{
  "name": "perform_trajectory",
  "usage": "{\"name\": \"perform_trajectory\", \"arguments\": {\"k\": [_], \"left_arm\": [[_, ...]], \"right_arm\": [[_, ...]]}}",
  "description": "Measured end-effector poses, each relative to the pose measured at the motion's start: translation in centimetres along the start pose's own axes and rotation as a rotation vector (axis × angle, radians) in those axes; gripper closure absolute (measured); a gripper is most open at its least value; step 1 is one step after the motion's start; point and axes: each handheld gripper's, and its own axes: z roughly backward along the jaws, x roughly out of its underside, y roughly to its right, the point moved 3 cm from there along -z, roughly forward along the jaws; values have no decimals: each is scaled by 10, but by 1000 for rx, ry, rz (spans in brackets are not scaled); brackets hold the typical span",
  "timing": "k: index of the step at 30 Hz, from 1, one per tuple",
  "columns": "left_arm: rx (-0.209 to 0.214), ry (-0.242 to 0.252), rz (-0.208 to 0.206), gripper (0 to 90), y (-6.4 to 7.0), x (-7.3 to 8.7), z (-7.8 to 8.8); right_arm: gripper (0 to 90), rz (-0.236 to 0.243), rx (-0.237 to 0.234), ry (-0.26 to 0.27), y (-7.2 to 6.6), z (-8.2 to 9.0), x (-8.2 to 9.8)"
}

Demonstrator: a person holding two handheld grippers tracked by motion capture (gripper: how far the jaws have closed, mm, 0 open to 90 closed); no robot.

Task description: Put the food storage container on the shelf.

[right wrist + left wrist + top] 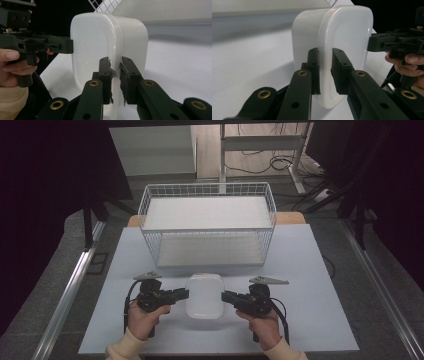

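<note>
A white plastic container (204,295) with a rounded lid lies on the pale table between my two grippers. My left gripper (185,294) meets its left side and my right gripper (225,296) its right side. In the left gripper view the jaws (325,53) are closed on the protruding lid rim of the container (344,37), and the right gripper (392,42) shows beyond it. In the right gripper view the jaws (116,61), with frayed pads, pinch the same rim of the container (95,42) from the opposite side.
A white wire basket (150,210) with a white floor stands just behind the container, open at the top. The table (310,310) has bare surface to either side of the hands. Metal rails run along both sides of the table.
</note>
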Motion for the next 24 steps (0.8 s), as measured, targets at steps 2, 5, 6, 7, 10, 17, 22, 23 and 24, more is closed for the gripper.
{"name": "perform_trajectory", "arguments": {"k": [2, 5, 6, 7, 10, 17, 22, 23, 24], "left_arm": [[1, 8, -8, 781, 2, -2, 2], [4, 23, -17, 781, 5, -5, 5], [2, 26, -25, 781, 6, -6, 6], [1, 29, -30, 781, 7, -8, 7], [-8, 43, -52, 780, 12, -12, 11], [-6, 65, -70, 780, 16, -22, 15], [-2, 73, -73, 779, 17, -29, 17], [-2, 73, -73, 780, 17, -29, 17], [-2, 76, -73, 780, 17, -31, 17]], "right_arm": [[794, 15, -3, 6, -1, 2, -2], [796, 29, -14, 14, -3, 5, -6], [796, 34, -17, 17, -4, 6, -8], [796, 41, -17, 21, -5, 7, -9], [797, 65, -19, 31, -8, 11, -14], [797, 99, -17, 53, -15, 17, -25], [798, 112, -22, 55, -15, 18, -33], [798, 112, -22, 55, -15, 18, -33], [799, 109, -26, 55, -15, 18, -36]]}}
